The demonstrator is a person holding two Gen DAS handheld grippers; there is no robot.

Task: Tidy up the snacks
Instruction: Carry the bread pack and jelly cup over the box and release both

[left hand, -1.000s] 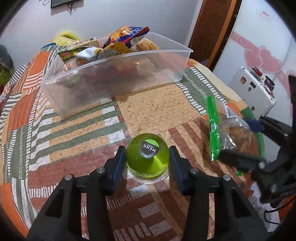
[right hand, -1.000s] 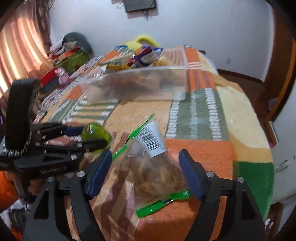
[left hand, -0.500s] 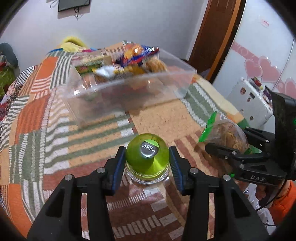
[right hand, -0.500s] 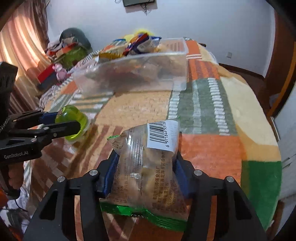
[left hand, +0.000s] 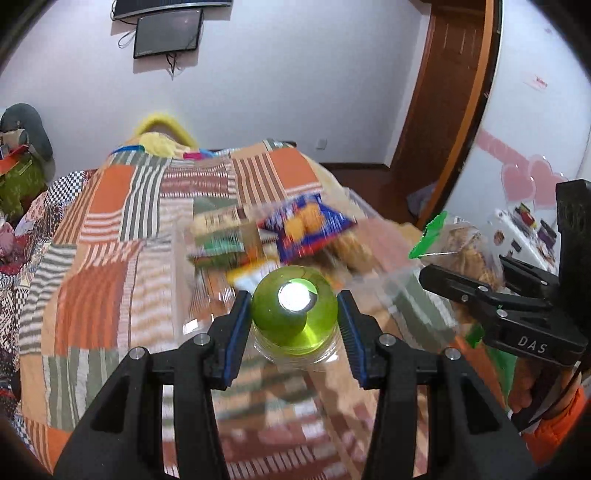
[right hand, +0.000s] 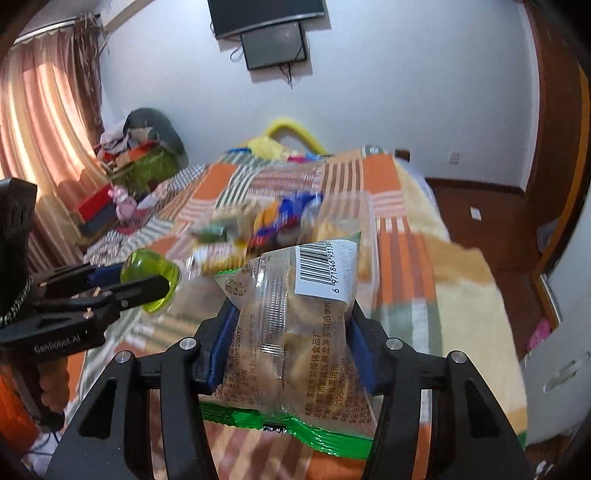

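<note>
My left gripper (left hand: pixel 294 314) is shut on a green jelly cup (left hand: pixel 294 310) with a clear base, held above the patchwork bedspread (left hand: pixel 110 229). My right gripper (right hand: pixel 291 339) is shut on a clear snack bag (right hand: pixel 295 332) with green seals and a barcode label. Both are lifted in front of a clear plastic bin (left hand: pixel 280 243) filled with several snack packs, blurred by motion. The right gripper with its snack bag (left hand: pixel 465 251) shows at the right in the left wrist view. In the right wrist view the left gripper with the jelly cup (right hand: pixel 149 275) is at the left.
The bed runs back to a white wall with a dark screen (left hand: pixel 168 31). A wooden door (left hand: pixel 443 110) and a white cabinet with heart stickers (left hand: pixel 524 184) stand to the right. Piled clutter (right hand: pixel 136 166) and a curtain (right hand: pixel 44 110) are to the left.
The right gripper closed on the snack bag and lifted it off the bed. The left gripper rose with the jelly cup. Both moved toward the bin.
</note>
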